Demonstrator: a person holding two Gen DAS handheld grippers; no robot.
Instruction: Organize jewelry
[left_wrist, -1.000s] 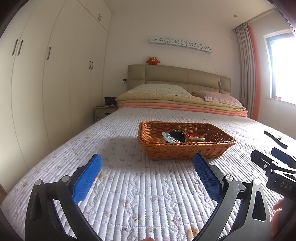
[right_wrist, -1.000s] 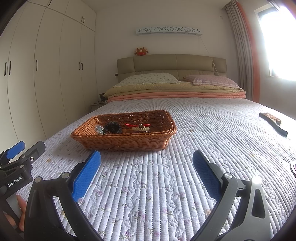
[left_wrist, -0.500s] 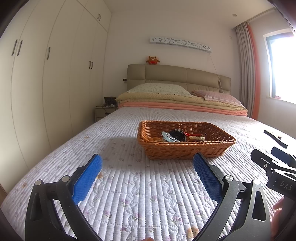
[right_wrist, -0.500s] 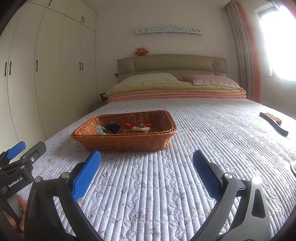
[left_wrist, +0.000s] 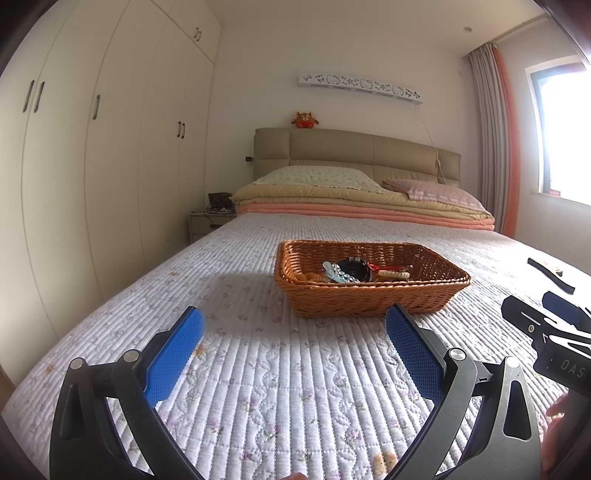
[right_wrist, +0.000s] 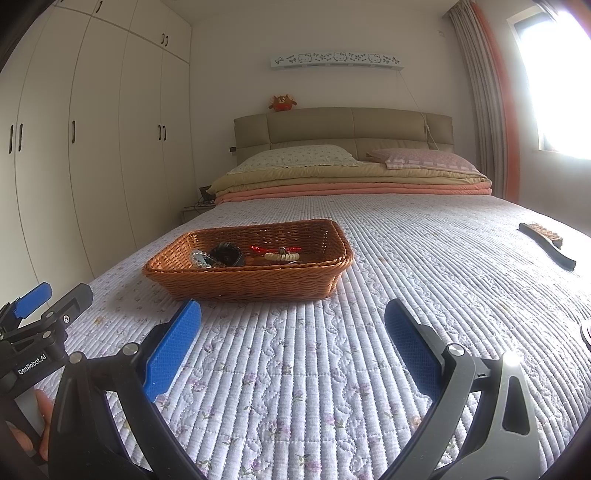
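Wicker basket (left_wrist: 373, 291) is sitting on the bed (left_wrist: 258, 369), ahead of both grippers, holding the jewelry (left_wrist: 351, 271). Left gripper (left_wrist: 295, 332) is hovering over the quilt, jaws spread wide, gripping nothing. Right gripper (right_wrist: 293, 325) is doing likewise, with the basket ahead to its left and a brush (right_wrist: 546, 243) lying far right.

Left tongs (left_wrist: 293, 341) spread wide, empty, above quilt (left_wrist: 280, 387); jewelry (left_wrist: 354, 272) in wicker basket (left_wrist: 369, 299).
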